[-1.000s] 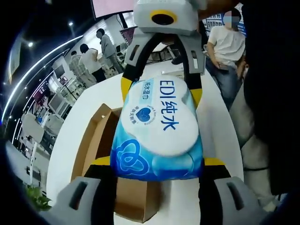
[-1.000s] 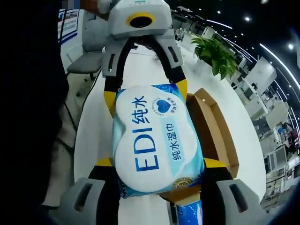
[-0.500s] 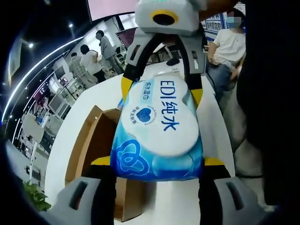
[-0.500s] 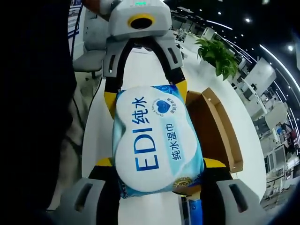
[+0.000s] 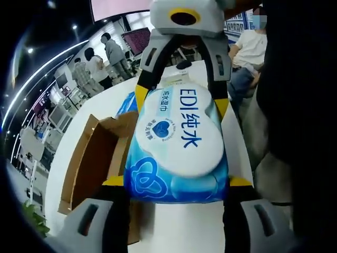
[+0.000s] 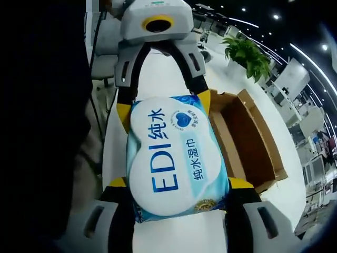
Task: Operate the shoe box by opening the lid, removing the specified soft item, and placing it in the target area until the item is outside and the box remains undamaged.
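Above the open shoe box (image 5: 89,163), both tools, left (image 5: 176,182) and right (image 6: 176,182), clamped the wipes pack (image 5: 176,147) from opposite ends. Beyond lay the white counter (image 6: 158,79). To finish well, I judged, lower it evenly, then release together.

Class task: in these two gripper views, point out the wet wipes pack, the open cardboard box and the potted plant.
wet wipes pack (image 5: 179,139): left gripper view, on its white label.
cardboard box (image 6: 253,142): right gripper view, on its brown inner floor.
potted plant (image 6: 250,52): right gripper view, on its green leaves.
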Available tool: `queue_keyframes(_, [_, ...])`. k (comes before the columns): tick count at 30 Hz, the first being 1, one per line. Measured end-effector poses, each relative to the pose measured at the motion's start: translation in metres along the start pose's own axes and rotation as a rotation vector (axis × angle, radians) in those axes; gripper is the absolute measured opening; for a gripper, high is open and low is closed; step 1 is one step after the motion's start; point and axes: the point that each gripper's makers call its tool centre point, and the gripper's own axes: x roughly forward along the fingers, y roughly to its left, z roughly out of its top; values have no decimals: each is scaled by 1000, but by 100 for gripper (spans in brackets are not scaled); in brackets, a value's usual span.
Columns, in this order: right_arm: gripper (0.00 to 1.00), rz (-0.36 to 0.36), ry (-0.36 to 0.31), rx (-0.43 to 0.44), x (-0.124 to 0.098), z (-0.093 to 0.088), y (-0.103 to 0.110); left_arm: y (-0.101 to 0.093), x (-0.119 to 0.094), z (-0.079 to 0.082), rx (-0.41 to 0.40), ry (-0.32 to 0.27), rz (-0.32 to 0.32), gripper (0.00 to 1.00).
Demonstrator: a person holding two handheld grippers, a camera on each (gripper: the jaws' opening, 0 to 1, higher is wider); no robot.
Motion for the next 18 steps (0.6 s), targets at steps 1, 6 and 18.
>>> queue_keyframes(1, [67,6,1,5,1,-1,3,-2,1,-1,-2,2,-6,71])
queue_keyframes(6, [67,48,15,27,10,-10,19,-18,10,-9,-31,9,-41,71])
queue_keyframes(18, [67,94,34,59,22,-19,32,-32,22,-21,-68,19,-87,71])
